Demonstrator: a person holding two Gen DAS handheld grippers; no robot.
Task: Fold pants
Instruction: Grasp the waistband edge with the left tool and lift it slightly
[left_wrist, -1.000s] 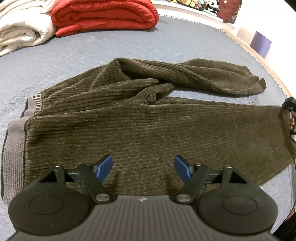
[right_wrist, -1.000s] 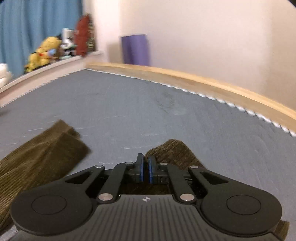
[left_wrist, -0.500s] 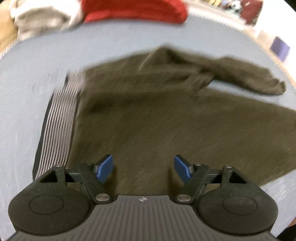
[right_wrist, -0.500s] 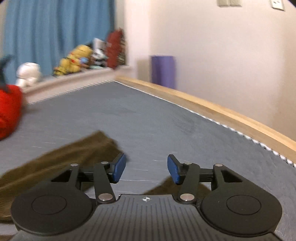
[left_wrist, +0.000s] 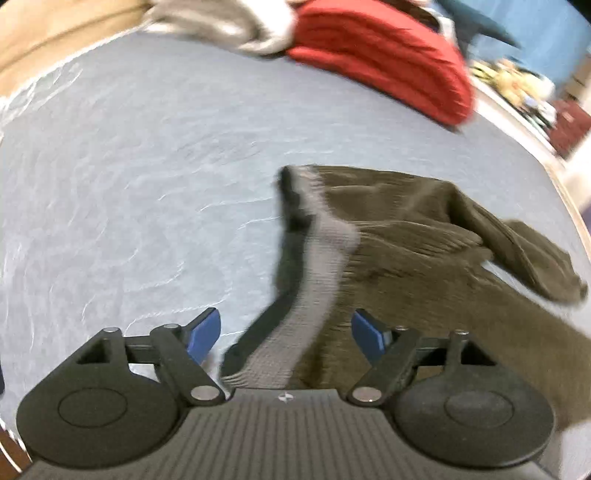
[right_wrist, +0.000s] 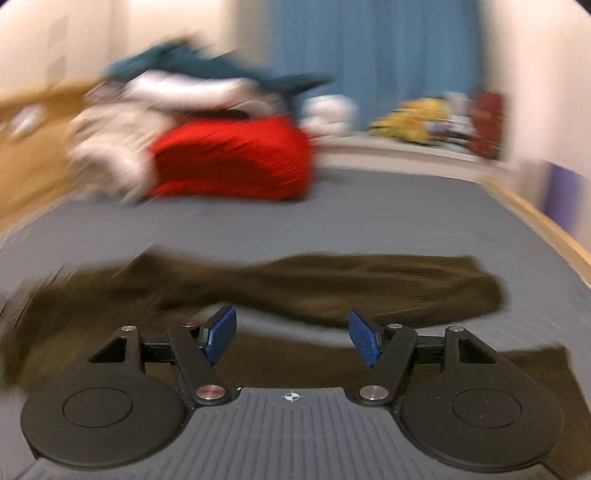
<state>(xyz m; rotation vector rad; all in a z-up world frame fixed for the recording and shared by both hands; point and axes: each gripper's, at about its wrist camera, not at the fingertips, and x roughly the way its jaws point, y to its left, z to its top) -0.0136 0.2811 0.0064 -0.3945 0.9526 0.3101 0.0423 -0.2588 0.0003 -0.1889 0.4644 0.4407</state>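
Here, through the left wrist camera, I see my left gripper (left_wrist: 286, 334) with its blue pads spread wide and pinching nothing; its jaws have just been opening further. The grey waistband (left_wrist: 317, 280) of the pants (left_wrist: 417, 254) runs up between the pads without touching either, with the dark inner side of the band to its left. Left of that lies bare grey-blue bed sheet (left_wrist: 129, 177). The brown ribbed pants spread to the right on the sheet, one leg bunched and folded over near the right edge. At the far side of the bed a pale blanket (left_wrist: 236, 22) sits beside a folded red blanket (left_wrist: 384, 55). Through the right wrist camera, blurred, my right gripper (right_wrist: 291, 336) also stands spread and empty, its jaws having just been opening. Beneath and beyond it the pants (right_wrist: 332, 284) lie flat across the sheet, both legs stretching to the right, the nearer one passing under the pads. Behind, the red blanket (right_wrist: 232, 162) rests by a heap of pale bedding, with a blue curtain (right_wrist: 373, 48) further right.
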